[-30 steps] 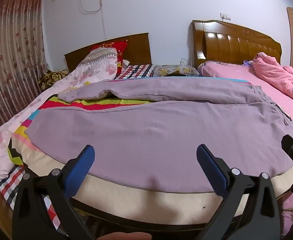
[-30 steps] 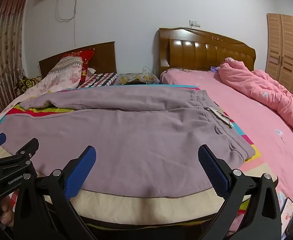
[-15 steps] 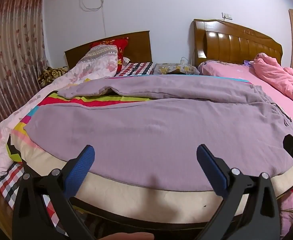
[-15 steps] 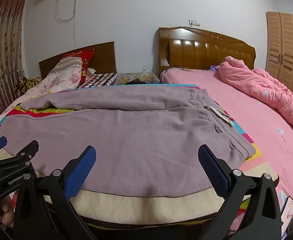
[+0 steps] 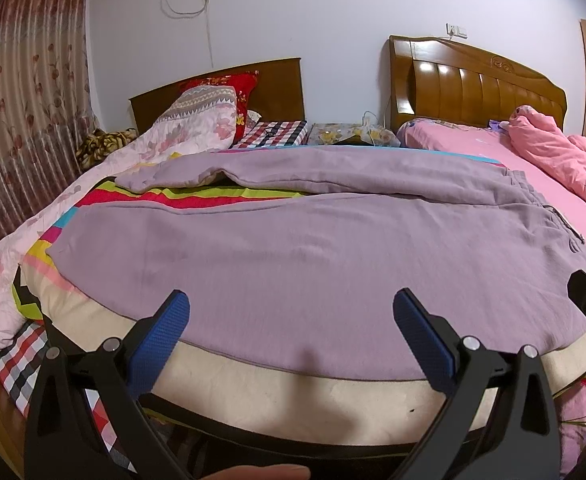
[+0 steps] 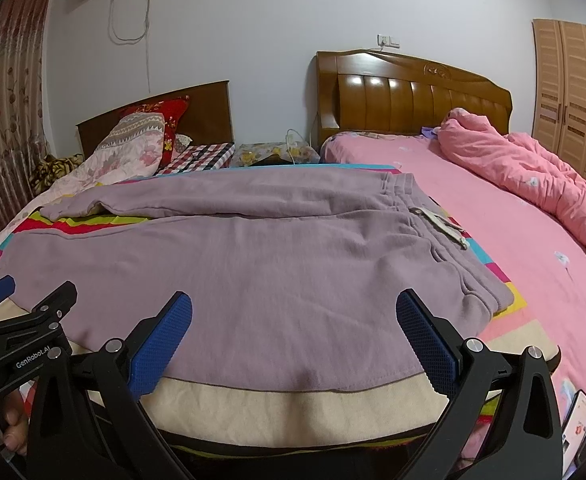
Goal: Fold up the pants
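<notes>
Hovering at the near edge of the bed, the left gripper (image 5: 291, 328) had its blue pads spread wide with nothing between them, and the right gripper (image 6: 293, 330) stood the same way, jaws apart and empty. In the right wrist view the left gripper's black frame showed at the lower left, with a hand (image 6: 13, 426) wrapped around its handle; a phone (image 6: 577, 416) lay at the lower right. Just past the fingertips ran a cream blanket (image 6: 293, 412), its edge hanging over the bedside. On it lay the pants (image 5: 313, 264), mauve and spread flat, waistband to the right and legs running left. The near leg was smooth; the far leg (image 5: 333, 176) lay apart from it at the cuff end, leaving a wedge of striped sheet (image 5: 197, 200) between them. A drawstring (image 6: 441, 224) rested on the waistband. To the right stretched a pink bed with a bunched pink quilt (image 6: 533, 176). Farther back were pillows (image 5: 197, 128), two wooden headboards (image 6: 413, 96) and a wardrobe (image 6: 573, 92).
</notes>
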`<state>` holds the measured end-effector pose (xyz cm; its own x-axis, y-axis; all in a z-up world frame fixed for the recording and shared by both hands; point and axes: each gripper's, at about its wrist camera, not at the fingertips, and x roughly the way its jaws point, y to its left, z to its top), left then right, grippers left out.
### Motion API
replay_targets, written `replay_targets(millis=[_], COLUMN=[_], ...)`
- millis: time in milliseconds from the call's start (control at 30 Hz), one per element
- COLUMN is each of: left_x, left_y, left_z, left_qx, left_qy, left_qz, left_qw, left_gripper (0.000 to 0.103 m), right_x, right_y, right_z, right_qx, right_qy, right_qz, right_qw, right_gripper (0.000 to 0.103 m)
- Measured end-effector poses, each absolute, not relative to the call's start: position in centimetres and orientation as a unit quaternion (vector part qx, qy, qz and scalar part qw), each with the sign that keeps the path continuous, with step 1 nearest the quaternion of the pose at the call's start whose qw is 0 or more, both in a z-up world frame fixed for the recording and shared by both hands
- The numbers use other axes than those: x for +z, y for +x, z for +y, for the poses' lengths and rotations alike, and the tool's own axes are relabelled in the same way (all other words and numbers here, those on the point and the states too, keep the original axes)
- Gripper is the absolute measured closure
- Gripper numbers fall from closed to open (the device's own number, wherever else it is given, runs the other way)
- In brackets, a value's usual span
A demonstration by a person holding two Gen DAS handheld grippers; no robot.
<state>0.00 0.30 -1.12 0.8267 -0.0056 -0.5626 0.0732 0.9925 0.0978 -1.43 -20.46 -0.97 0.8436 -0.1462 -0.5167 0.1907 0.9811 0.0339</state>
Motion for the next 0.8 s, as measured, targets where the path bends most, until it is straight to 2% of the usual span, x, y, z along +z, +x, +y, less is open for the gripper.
replay_targets(millis=[800], left_x=[-1.16], left_y=[0.17], left_z=[0.79], left_qx=[-0.020], left_qy=[0.053], left_qz=[0.301], left_qw=[0.952], left_gripper=[0.001], right_x=[-1.40], right_y=[-1.40], right_z=[-20.50], right_qx=[-0.085], right_qy=[0.048], right_qz=[0.272], right_qw=[0.957], right_gripper=[0.004])
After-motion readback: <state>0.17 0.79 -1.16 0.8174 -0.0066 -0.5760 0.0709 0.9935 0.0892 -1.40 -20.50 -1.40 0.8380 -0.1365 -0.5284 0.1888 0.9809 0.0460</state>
